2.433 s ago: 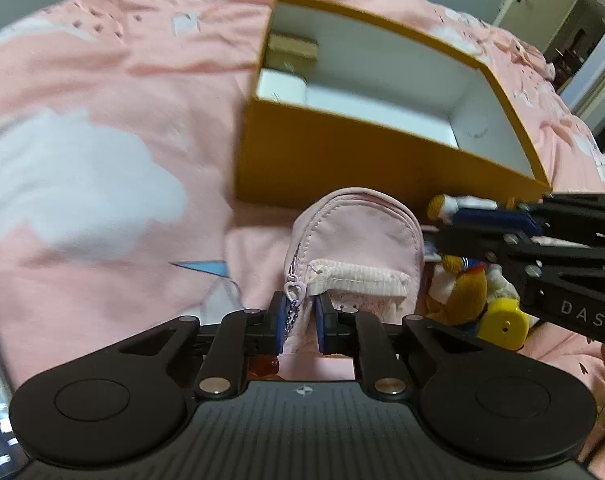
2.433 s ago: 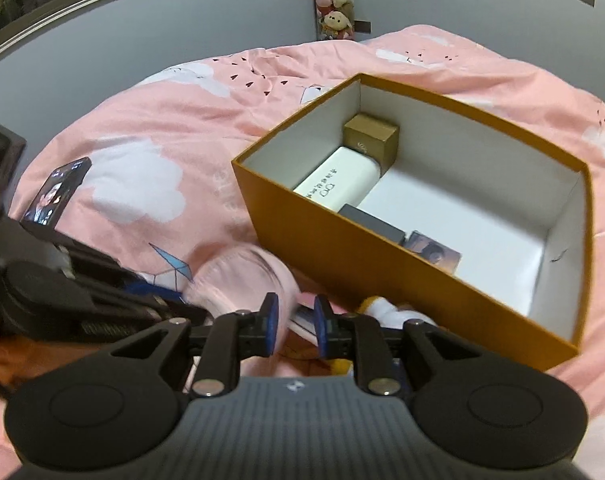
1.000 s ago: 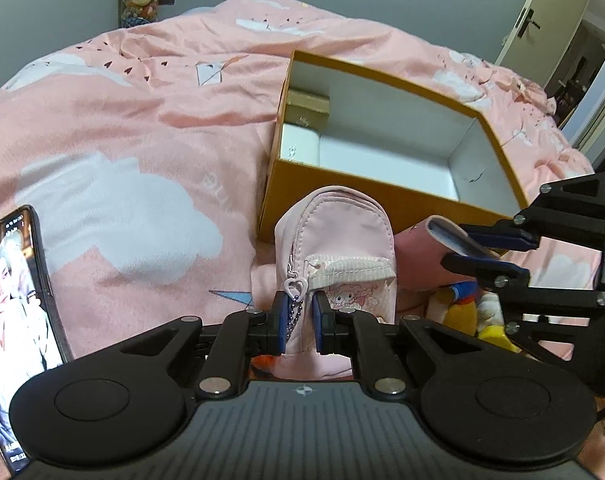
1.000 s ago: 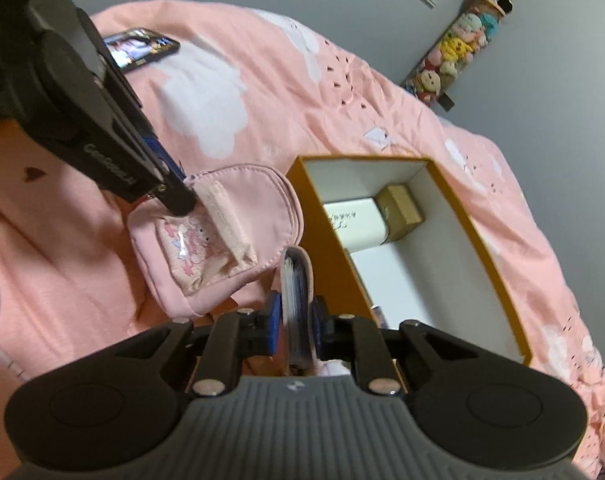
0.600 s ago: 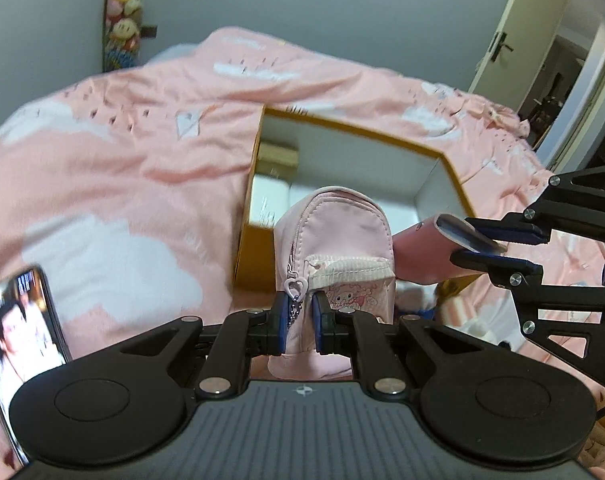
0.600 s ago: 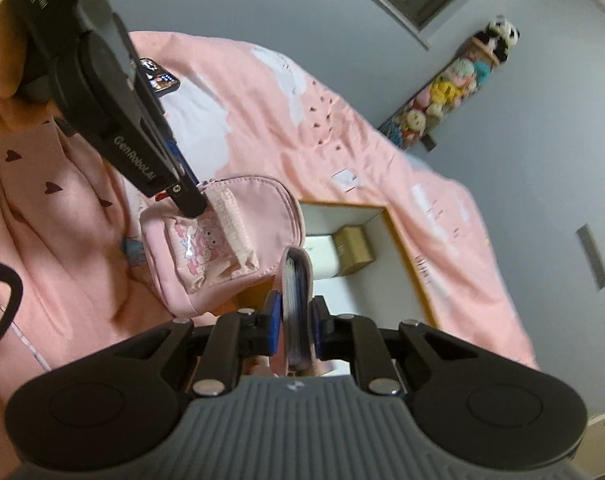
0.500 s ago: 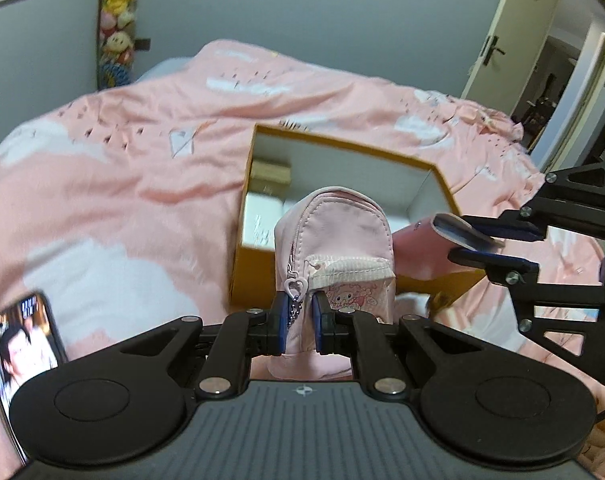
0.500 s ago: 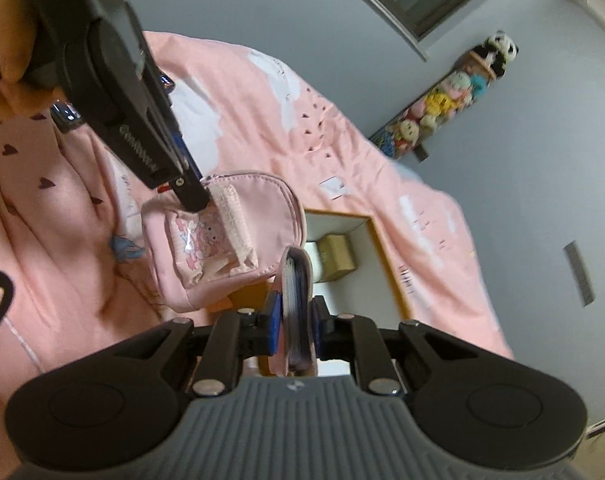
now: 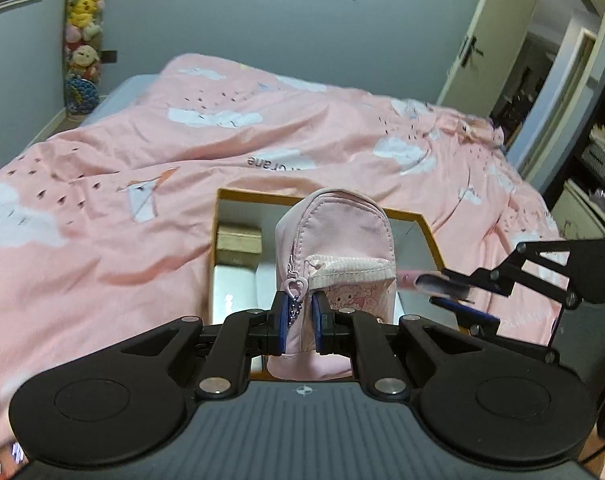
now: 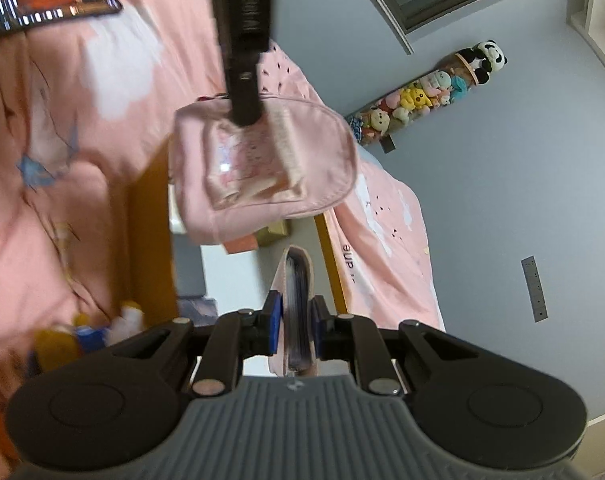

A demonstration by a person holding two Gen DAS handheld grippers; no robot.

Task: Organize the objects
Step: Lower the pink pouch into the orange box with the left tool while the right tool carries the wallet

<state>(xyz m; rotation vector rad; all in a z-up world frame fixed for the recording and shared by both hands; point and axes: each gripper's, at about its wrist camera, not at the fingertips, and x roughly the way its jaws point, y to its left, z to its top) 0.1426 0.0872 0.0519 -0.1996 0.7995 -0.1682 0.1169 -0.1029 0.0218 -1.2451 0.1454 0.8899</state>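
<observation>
My left gripper (image 9: 299, 322) is shut on the lower edge of a small pink backpack-shaped pouch (image 9: 338, 248), which hangs in the air above the orange box (image 9: 222, 196). In the right wrist view the same pouch (image 10: 262, 168) floats over the box (image 10: 154, 216), with the left gripper's black finger (image 10: 244, 80) on it. My right gripper (image 10: 293, 328) is shut on a thin pink wallet (image 10: 296, 280) held edge-on. That wallet (image 9: 412, 278) shows blurred at the right of the left wrist view, between the right gripper's fingers (image 9: 458, 286).
The box holds a gold carton (image 9: 238, 240) and a white carton (image 9: 232, 288). It sits on a pink cloud-print duvet (image 9: 122, 208). A phone (image 10: 54, 6) lies on the bed. A plush toy (image 10: 86, 332) lies beside the box. An open door (image 9: 514, 60) is at the far right.
Both grippers rose and moved over the box, carrying the pouch and the wallet. The right gripper rolled, so the box now lies below it. The phone slid out of the left wrist view.
</observation>
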